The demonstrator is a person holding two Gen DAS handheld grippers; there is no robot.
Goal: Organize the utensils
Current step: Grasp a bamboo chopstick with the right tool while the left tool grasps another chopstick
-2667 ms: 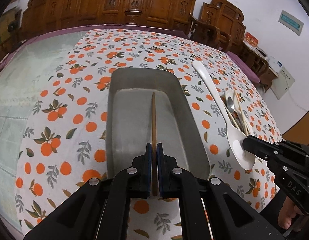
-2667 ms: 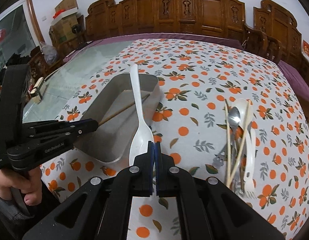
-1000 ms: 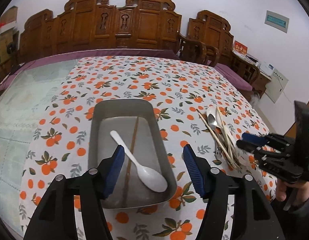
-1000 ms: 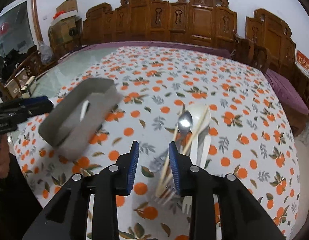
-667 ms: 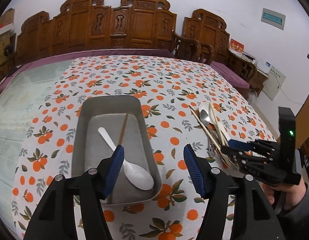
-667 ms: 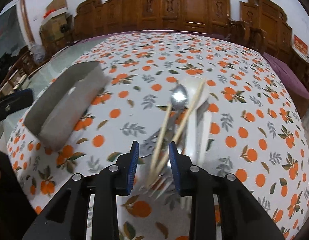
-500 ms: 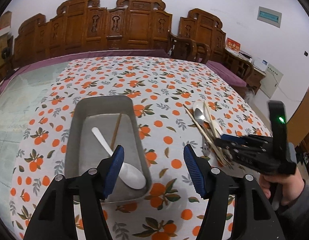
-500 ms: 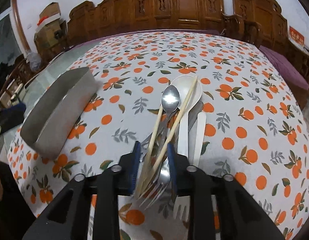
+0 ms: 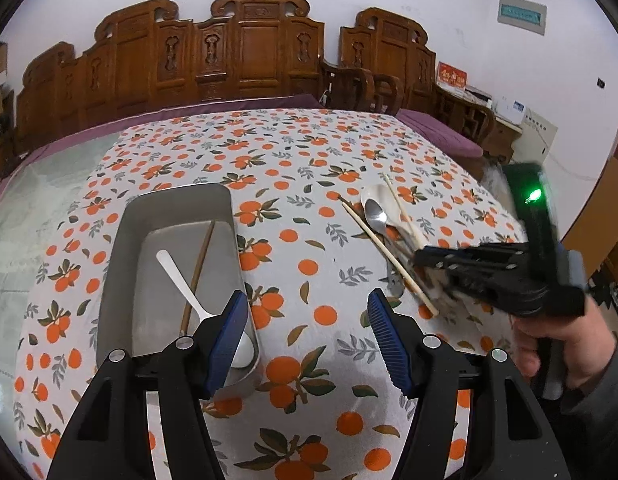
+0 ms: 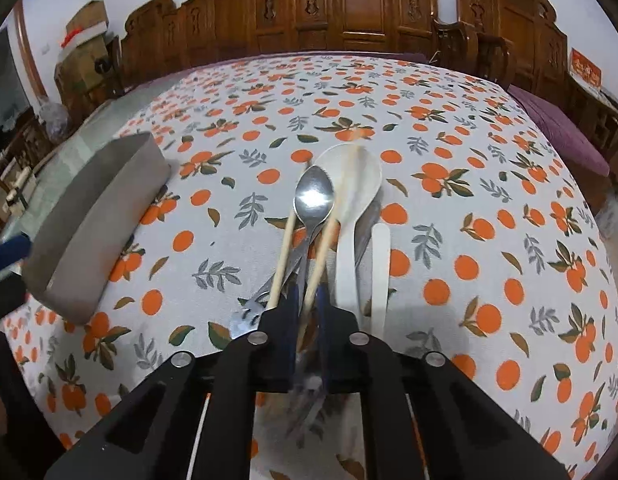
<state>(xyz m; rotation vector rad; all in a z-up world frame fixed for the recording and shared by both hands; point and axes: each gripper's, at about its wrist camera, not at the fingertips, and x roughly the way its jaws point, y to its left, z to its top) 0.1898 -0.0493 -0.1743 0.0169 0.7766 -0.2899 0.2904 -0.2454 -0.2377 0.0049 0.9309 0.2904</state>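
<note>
The right tool [image 10: 309,312] has just been closing and pinches a pale wooden chopstick [image 10: 323,256], light, stiff and slippery, near its end beside the grey metal tray [image 10: 93,224]; the left tool [image 9: 307,334] stands spread, holding nothing.

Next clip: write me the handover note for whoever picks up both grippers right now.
Left gripper: open, empty, hovering by the grey metal tray.
Right gripper: jaws have just closed, shut on a pale wooden chopstick at the near end of the pile.
Done: a white plastic spoon and a brown chopstick lie in the tray.
Left on the orange-print tablecloth: a second pale chopstick, a steel spoon, a white ladle-like spoon, a flat white handle and forks partly hidden under the fingers.
</note>
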